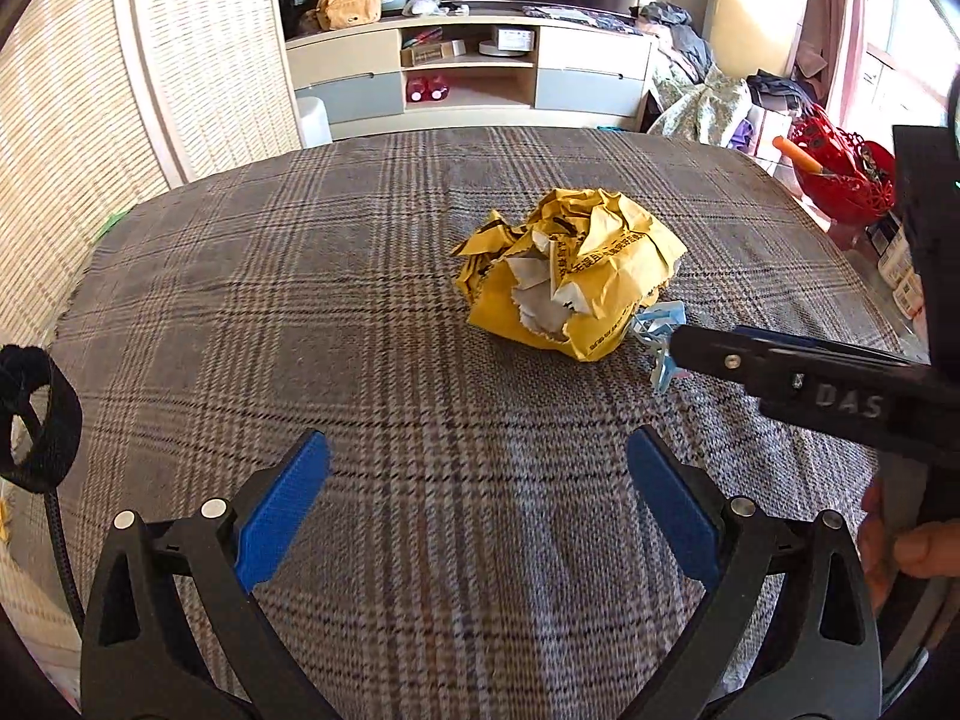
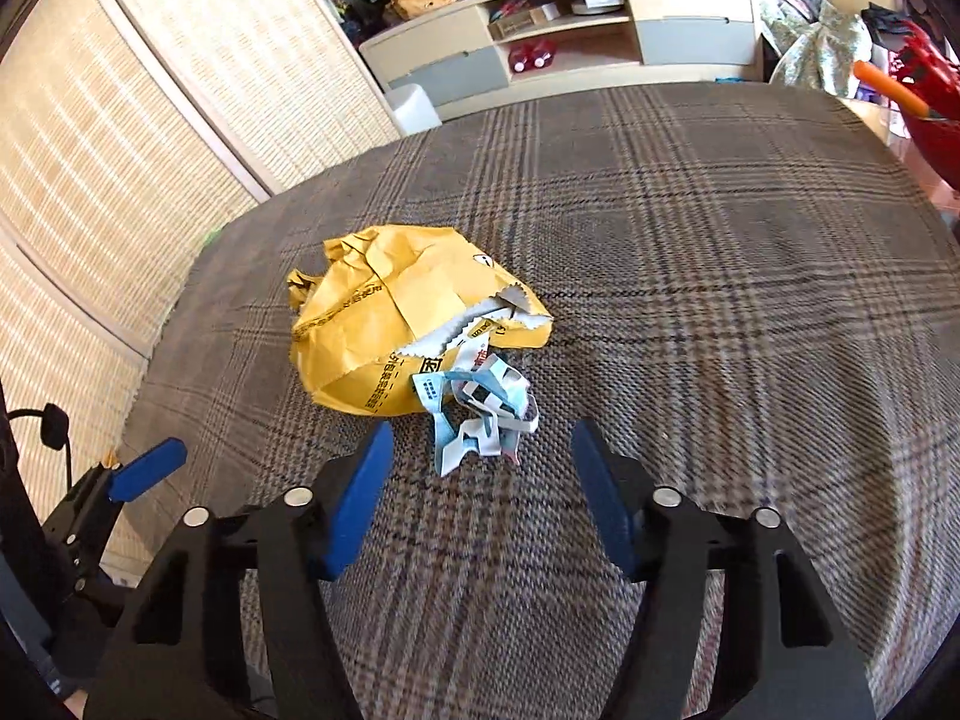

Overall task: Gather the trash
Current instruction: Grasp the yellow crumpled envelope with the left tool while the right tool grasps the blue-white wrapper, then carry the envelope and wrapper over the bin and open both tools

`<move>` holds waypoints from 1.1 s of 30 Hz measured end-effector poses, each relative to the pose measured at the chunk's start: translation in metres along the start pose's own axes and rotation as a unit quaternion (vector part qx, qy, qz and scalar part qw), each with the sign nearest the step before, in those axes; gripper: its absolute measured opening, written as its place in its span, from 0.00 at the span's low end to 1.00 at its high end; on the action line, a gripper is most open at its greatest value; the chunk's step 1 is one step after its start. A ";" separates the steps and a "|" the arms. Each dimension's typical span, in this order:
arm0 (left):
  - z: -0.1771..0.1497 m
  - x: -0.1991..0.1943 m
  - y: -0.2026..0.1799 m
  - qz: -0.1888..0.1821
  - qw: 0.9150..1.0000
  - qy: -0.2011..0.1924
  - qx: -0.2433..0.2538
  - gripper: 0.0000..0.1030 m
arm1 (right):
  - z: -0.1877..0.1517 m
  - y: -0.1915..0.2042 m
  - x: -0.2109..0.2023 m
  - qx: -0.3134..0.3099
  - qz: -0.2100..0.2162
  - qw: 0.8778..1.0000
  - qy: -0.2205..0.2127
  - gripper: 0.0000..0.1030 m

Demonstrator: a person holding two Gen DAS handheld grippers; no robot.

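Note:
A crumpled yellow paper envelope [image 1: 570, 276] [image 2: 384, 324] lies on the plaid tablecloth [image 1: 360, 312] [image 2: 720, 300]. A small crumpled blue-and-white paper scrap [image 1: 657, 330] [image 2: 480, 414] rests against its near side. My right gripper [image 2: 483, 438] is open, and the scrap sits just at its fingertips, between them, with neither blue pad touching it. In the left wrist view the right gripper [image 1: 681, 348] comes in from the right, its tip at the scrap. My left gripper [image 1: 477, 450] is open and empty, a short way in front of the envelope; one of its fingers [image 2: 150, 468] shows at the lower left in the right wrist view.
A woven screen [image 1: 150, 90] stands past the table's left edge. A low TV cabinet [image 1: 468, 72] with drawers stands beyond the far edge. A red basket [image 1: 840, 168] and piled clothes sit off the right side. A hand [image 1: 912, 546] holds the right gripper's handle.

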State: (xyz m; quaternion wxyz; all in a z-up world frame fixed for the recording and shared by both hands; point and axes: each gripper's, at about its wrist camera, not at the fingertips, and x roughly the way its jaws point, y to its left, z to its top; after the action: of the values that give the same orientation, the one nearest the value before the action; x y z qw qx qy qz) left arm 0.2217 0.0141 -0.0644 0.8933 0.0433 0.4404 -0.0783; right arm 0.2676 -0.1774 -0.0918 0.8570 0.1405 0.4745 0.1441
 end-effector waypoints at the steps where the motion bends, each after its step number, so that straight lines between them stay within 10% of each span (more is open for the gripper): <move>1: 0.001 0.003 -0.002 -0.002 1.000 0.001 0.004 0.92 | 0.001 0.000 0.005 -0.001 -0.001 1.000 0.003 0.57; 8: 0.012 0.020 -0.004 -0.005 1.000 0.000 0.009 0.92 | 0.003 -0.006 0.013 -0.013 -0.012 1.000 0.007 0.14; 33: 0.075 0.078 -0.037 -0.022 0.997 -0.039 0.059 0.80 | 0.007 -0.070 -0.007 0.000 -0.038 0.999 -0.001 0.13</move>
State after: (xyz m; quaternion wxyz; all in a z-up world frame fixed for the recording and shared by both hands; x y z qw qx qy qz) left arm 0.3206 -0.0411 -0.0809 0.9039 0.0829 0.4003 -0.1256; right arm 0.2783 -0.2452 -0.1089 0.8624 0.1229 0.4783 0.1114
